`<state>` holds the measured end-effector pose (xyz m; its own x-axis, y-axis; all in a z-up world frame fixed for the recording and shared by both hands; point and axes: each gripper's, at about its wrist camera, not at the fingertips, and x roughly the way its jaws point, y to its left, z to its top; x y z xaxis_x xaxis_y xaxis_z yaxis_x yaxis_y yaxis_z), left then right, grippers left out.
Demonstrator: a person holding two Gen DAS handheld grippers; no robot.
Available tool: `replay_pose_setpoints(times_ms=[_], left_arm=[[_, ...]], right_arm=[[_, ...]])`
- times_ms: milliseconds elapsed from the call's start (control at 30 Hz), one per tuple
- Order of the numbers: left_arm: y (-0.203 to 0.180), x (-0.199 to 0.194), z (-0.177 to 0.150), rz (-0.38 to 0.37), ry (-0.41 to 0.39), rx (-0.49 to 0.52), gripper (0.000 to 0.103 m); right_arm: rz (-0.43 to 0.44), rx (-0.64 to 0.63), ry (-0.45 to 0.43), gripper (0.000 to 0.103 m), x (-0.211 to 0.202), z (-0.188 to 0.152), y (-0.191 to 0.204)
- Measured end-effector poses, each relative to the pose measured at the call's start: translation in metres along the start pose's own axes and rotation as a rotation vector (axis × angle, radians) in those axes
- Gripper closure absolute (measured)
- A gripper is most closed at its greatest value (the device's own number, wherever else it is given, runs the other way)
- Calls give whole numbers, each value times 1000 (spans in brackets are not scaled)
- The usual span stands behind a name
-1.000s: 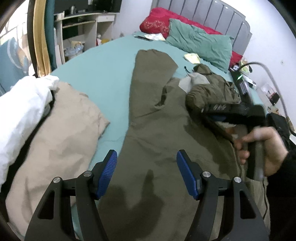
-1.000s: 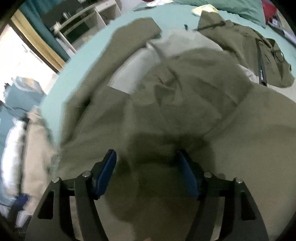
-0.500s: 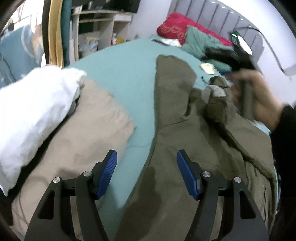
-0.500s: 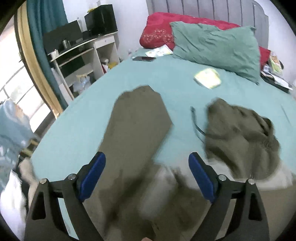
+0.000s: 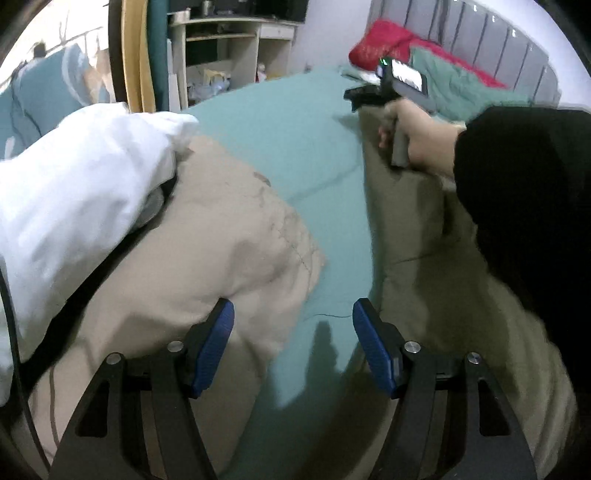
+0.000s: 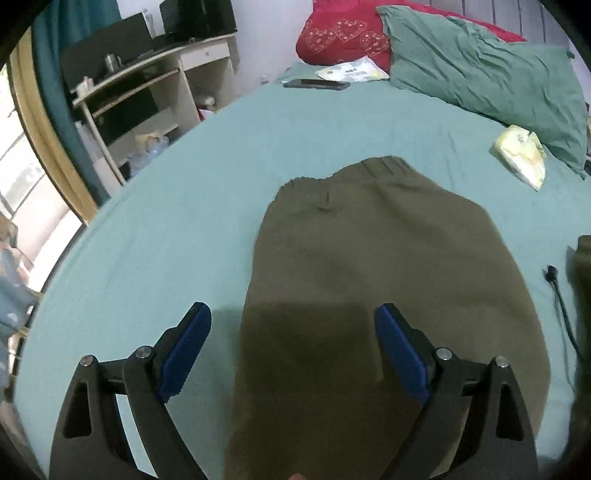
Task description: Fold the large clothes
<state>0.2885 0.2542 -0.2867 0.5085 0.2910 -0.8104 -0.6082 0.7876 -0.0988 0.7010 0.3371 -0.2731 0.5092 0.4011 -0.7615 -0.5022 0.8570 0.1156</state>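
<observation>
your olive garment lies spread on the teal bed, filling the centre and lower half of the right wrist frame, its cuffed end pointing to the top. it looks mostly flat here, so the fold seems barely begun: smoothing may be done, but the doubling over is all left. your right gripper hangs over the cloth with its jaws standing wide and nothing between them. your left gripper is likewise wide and empty, above the strip of sheet between a beige blanket at left and the garment's edge at right. only the left view shows your right hand on its handle at upper right, the black sleeve, and a white heap at left. only the right view shows the cuff end, a green pillow, a red one, a yellow packet and a black cord (a second olive piece just shows at the right edge).
</observation>
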Motion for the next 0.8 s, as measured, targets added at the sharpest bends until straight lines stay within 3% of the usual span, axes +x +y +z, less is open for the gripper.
replay_pose_setpoints(times_ms=[67,133,167,200,233,267,433,633,800], left_arm=[[-6,-1,1,-5,-25,16,32],[-12,3,-2,16,-32,56,32],[-11,3,-3,11,-32,53,32],[-11,1,-4,6,-34,43,32],[-11,0,-2,-3,-27,31,32],[-11,-1,-1,-10,-22,22,32],[-8,-5,2,-35,5,-23,32],[-20,-29,3,-97,-23,-26,32],[-19,-64,-2,-175,-68,-43,32]], right_arm=[[-42,-8,17,11,10,5,2],[-54,-21,31,16,15,10,2],[-83,-55,29,37,15,12,2],[-76,-80,16,73,11,10,1],[-73,-90,16,91,8,10,0],[-90,-105,26,98,4,8,-2],[-118,-112,-21,99,-33,8,-26],[-137,-88,-122,99,-117,19,-64],[-141,-33,-196,99,-202,6,-101]])
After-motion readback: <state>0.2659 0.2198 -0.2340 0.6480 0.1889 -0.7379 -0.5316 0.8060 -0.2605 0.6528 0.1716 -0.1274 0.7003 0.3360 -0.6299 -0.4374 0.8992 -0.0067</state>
